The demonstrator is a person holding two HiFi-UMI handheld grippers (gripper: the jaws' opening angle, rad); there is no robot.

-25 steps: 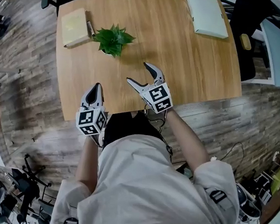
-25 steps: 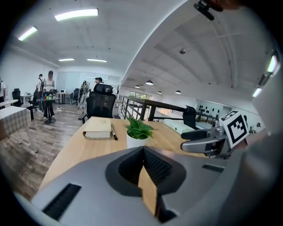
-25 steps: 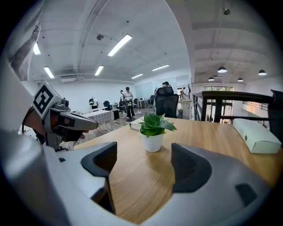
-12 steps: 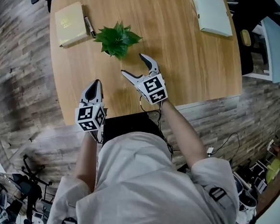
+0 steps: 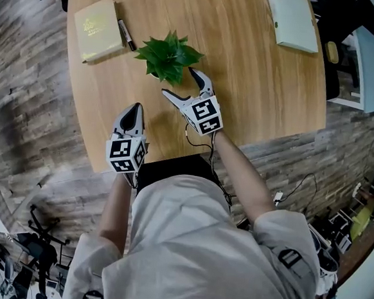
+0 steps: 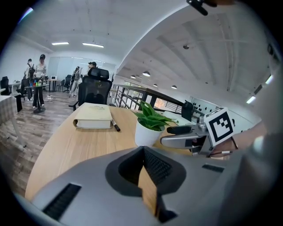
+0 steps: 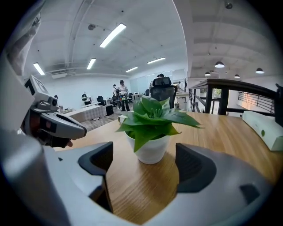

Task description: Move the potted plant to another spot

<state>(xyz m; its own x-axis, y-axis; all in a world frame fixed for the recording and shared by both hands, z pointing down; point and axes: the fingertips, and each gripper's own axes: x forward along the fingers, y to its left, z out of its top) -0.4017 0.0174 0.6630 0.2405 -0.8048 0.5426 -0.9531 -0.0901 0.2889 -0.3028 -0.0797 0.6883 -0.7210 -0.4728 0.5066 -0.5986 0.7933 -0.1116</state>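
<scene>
White round pot of the leafy green potted plant (image 7: 152,148) stands dead ahead of the nearer right gripper (image 5: 178,82), centred before its wide, opening jaws, untouched; left gripper (image 5: 131,112) closed, farther back.

You held your right gripper (image 5: 178,82) forward on an outstretched arm, its jaws opening wide with nothing pressed between them. Your left gripper (image 5: 134,109) sat nearer your body, jaws together, empty.

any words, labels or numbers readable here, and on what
No text here is readable.
Book cover: faint print, too small to read.
Cubes on the left hand-held gripper and right hand-held gripper (jaws opening, potted plant at their mouth, untouched): square markers only, no letters.
</scene>
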